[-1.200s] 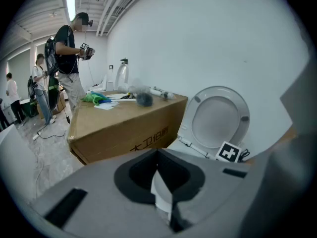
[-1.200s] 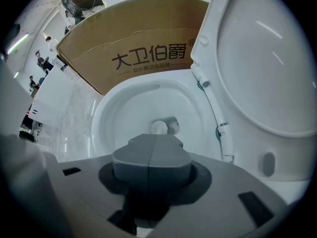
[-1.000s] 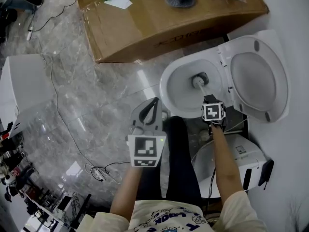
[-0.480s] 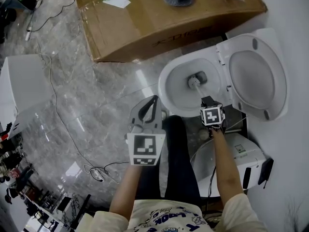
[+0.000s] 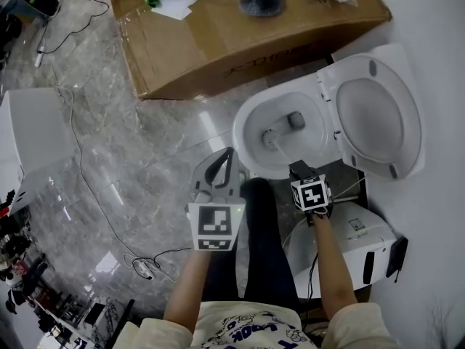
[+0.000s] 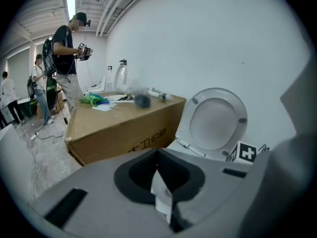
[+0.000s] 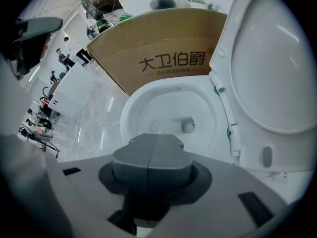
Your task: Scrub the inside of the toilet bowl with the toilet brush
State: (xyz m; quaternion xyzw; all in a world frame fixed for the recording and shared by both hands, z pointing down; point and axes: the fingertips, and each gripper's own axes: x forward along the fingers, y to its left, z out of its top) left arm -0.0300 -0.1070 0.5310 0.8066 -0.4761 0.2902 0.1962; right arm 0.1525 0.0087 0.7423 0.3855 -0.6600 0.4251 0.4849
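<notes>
Progress check. Noted left gripper (image 5: 229,153) nearest, held above the floor (image 5: 145,166) beside the person's leg (image 5: 258,224). Read its jaws from the left gripper view: tips meeting, nothing clamped between them. Judged idle for this task.

Noted right gripper (image 5: 296,167) to the right of the left jaws. Read its jaws from the right gripper view: pressed flat together, seam closed. Could not see the handle between the pads from that view, but traced the toilet brush (image 5: 280,148) in the head view straight out from those jaws. Judged clamped on the handle.

Followed the handle ahead of and below the right jaws into the toilet bowl (image 5: 251,111). Placed the brush head (image 5: 267,134) on or very near the inner wall, left of the dark drain opening (image 5: 296,120). Found lid (image 5: 370,118) up, ahead and to the right of the right jaws.

Beyond the bowl, logged cardboard box (image 5: 218,46) with a second brush (image 5: 260,2) lying on top, well apart from both grippers.

Judged scrubbing under way: brush gripped, inside the bowl, at one wall. Saw no foam or marks to grade cleanliness. Left to do, by judgement: remaining walls, under the rim, around the drain.
</notes>
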